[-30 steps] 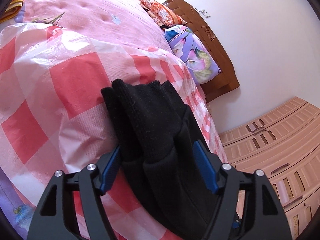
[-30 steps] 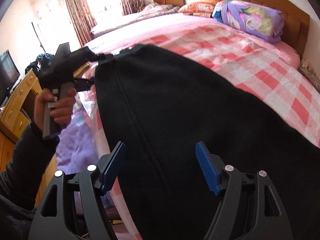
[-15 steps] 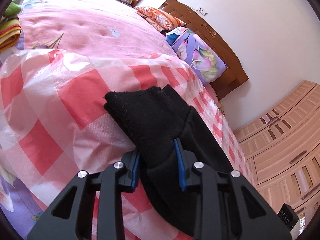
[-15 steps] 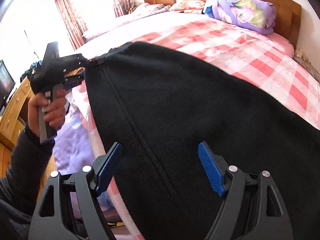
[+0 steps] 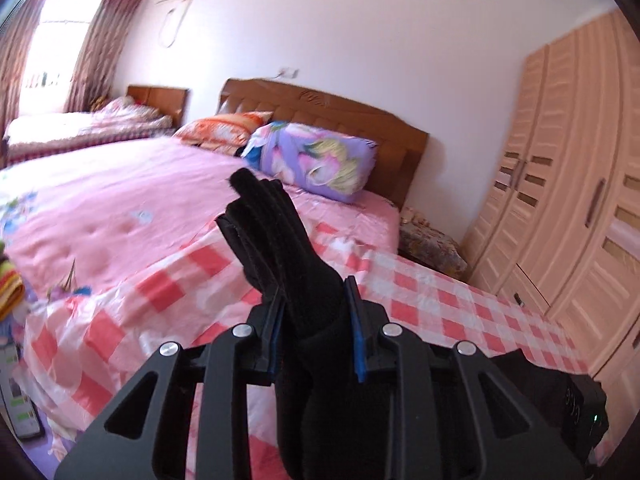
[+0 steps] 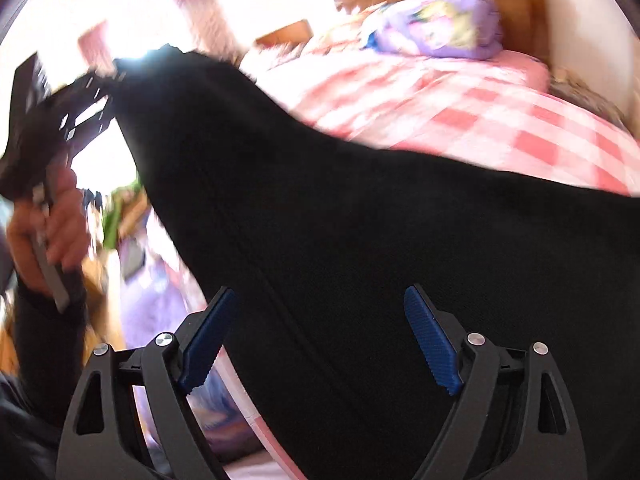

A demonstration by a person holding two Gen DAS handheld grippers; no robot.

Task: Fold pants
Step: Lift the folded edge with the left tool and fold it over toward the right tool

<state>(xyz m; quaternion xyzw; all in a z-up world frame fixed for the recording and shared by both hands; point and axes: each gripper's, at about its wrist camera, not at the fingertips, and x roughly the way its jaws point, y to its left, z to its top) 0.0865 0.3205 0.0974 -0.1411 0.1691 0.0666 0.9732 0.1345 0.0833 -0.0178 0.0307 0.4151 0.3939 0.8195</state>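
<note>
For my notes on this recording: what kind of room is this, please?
Most likely a home bedroom: a large bed with a wooden headboard and pillows, a second bed by the curtained window, and a tall wardrobe.

The right gripper hung over the black pants, its jaws opening, pads clear of the cloth. At far left a hand held the left gripper, clamped on the pants' raised corner above the checked bed.

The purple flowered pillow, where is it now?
The purple flowered pillow lies at the head of the bed against the wooden headboard, right of the orange pillow in the left wrist view.
</note>
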